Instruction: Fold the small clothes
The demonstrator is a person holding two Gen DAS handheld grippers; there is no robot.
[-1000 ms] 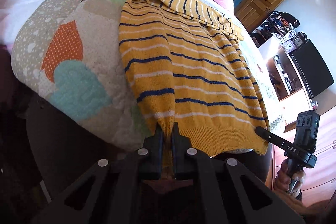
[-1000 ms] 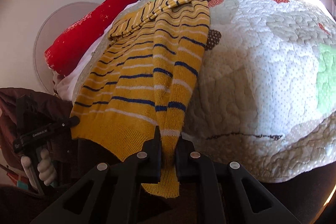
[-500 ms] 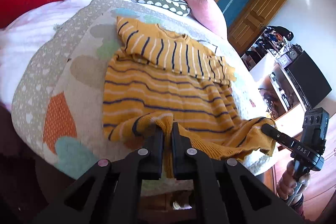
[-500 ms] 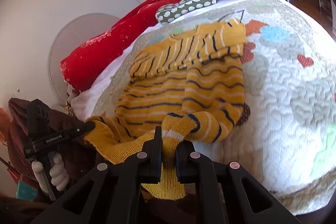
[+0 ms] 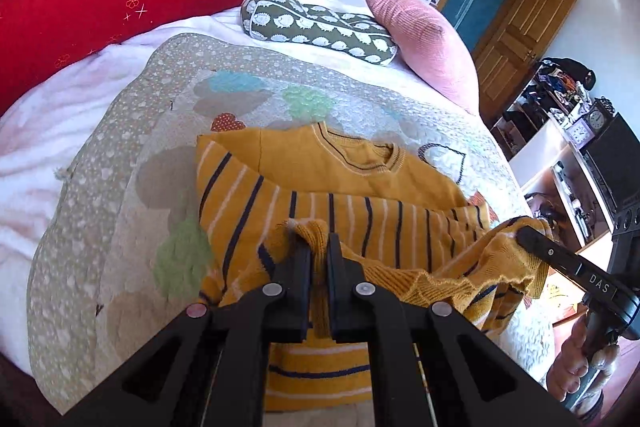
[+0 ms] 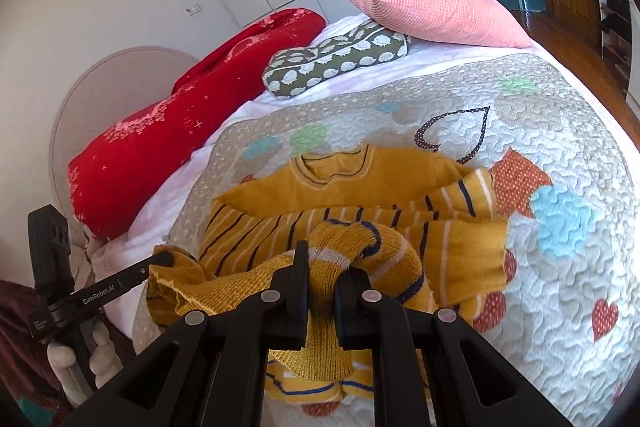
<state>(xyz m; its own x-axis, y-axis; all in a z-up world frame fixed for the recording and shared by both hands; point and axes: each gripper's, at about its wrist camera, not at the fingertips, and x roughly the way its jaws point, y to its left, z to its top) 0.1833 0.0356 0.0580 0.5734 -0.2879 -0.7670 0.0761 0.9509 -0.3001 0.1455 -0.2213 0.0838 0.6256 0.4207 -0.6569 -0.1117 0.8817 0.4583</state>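
Sweater, yellow striped, lies on the quilt with its hem lifted over the body, left gripper and right gripper each clamped on a hem corner; advise keeping corners level, laying hem square at the shoulders.

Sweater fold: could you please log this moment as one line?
step: hem-to-collar fold | left tool: shut on sweater hem | right tool: shut on hem | surface: quilt
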